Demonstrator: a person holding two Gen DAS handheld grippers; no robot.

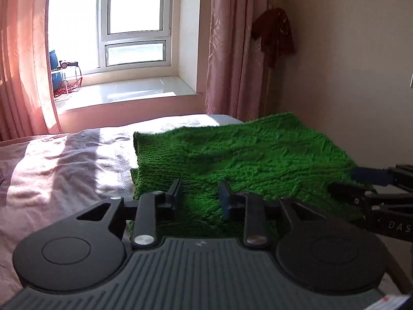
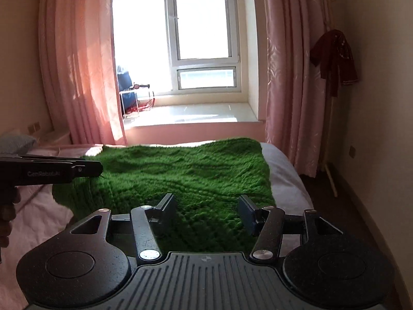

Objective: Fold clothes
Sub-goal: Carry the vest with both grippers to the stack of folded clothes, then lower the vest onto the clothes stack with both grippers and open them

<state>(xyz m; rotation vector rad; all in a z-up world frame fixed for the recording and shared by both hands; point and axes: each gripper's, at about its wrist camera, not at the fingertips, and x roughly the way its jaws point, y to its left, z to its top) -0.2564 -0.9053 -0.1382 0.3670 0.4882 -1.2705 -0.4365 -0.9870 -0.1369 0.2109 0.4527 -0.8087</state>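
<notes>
**Both grippers held low over a green knitted garment on the bed**

Left wrist view, nearest first: the left gripper [image 1: 200,196] sits low over the near edge of the green knitted garment [image 1: 258,155]. Its two fingers stand apart with a moderate gap, and the green knit shows in that gap below them; neither pad visibly presses on the fabric, so nothing is pinched. At the right edge of this view the right gripper [image 1: 361,180] reaches in over the garment's right side, one blue pad visible at its tip.

From the right wrist view, the right gripper [image 2: 207,213] also hovers just above the garment [image 2: 185,170], its fingers spread wider than the left pair, with knit visible beneath the gap and no grip on it. At the left edge of this view the left gripper [image 2: 87,168] juts in sideways over the garment's left corner, and part of a hand [image 2: 6,217] shows on its handle below.

The garment lies spread flat on the bed [image 1: 64,160], toward the bed's right side, and its left edge looks doubled over. The pale sheet carries patches of sunlight.

Farther back are the window sill [image 2: 193,115], the window [image 2: 204,25], pink curtains [image 2: 77,64] on both sides, and a dark red garment [image 2: 334,54] hanging by the right wall.
</notes>
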